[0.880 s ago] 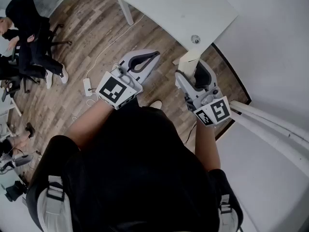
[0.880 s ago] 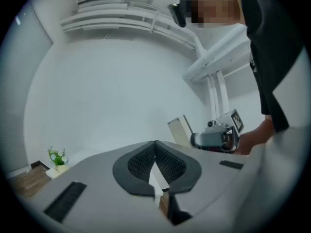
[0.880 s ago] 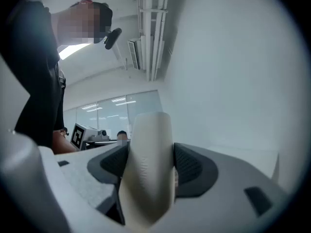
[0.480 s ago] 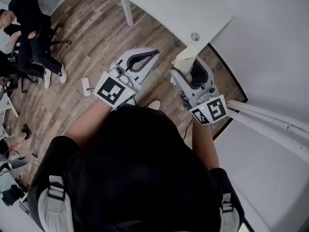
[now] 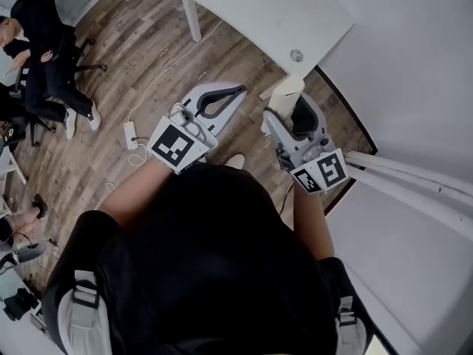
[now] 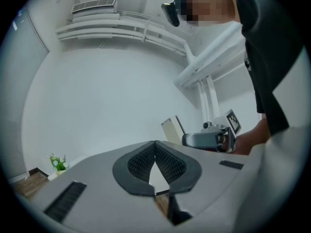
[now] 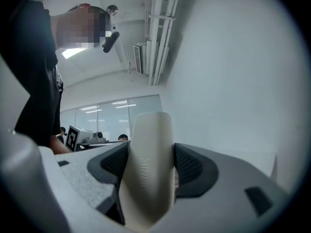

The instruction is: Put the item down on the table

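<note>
Head view — right claw (image 5: 290,109), item (image 5: 284,91) — level.

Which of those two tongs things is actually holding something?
The right tongs: they clamp a smooth cream-coloured plastic item. The left tongs are closed with nothing between them.

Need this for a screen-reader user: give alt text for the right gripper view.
The right gripper clamps a smooth cream-coloured item between its dark pads. Behind are a white wall and ceiling pipes.
</note>
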A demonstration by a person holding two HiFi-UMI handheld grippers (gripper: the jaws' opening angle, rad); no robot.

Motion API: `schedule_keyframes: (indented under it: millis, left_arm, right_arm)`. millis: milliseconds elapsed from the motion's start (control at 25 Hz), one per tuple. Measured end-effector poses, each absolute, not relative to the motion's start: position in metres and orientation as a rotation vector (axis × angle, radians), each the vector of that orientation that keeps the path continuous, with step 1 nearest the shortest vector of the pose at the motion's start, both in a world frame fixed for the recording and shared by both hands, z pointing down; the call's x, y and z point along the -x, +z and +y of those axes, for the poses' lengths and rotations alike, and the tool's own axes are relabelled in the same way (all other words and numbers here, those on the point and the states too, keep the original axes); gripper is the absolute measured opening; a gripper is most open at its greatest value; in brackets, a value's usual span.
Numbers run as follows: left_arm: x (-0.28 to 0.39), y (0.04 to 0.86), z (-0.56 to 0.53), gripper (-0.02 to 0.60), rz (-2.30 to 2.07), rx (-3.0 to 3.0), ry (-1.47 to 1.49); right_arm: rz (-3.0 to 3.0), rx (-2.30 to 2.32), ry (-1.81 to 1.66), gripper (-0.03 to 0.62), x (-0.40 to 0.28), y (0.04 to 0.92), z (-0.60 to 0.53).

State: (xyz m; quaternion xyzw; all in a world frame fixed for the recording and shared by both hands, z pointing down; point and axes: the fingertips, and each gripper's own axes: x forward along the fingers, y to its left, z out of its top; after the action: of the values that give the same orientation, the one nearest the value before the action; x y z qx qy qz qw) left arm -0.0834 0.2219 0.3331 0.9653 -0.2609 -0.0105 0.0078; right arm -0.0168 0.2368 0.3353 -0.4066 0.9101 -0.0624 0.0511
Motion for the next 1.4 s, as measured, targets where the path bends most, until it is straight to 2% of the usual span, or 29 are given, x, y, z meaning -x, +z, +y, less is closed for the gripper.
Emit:
schedule_keyframes:
  millis: [760, 1400]
  left_arm:
    - [-0.020, 0.331, 0.233, -0.006, -0.816, -3.047, -0.004]
    - [-0.024, 0.340, 0.181, -0.006, -0.852, -3.027, -0.013]
  right_arm:
    - [2.748, 1.262, -0.135, 0.295, -0.085, 0.340, 0.249]
    - [2.724, 1.318, -0.158, 0.295, -0.103, 0.349, 0.207]
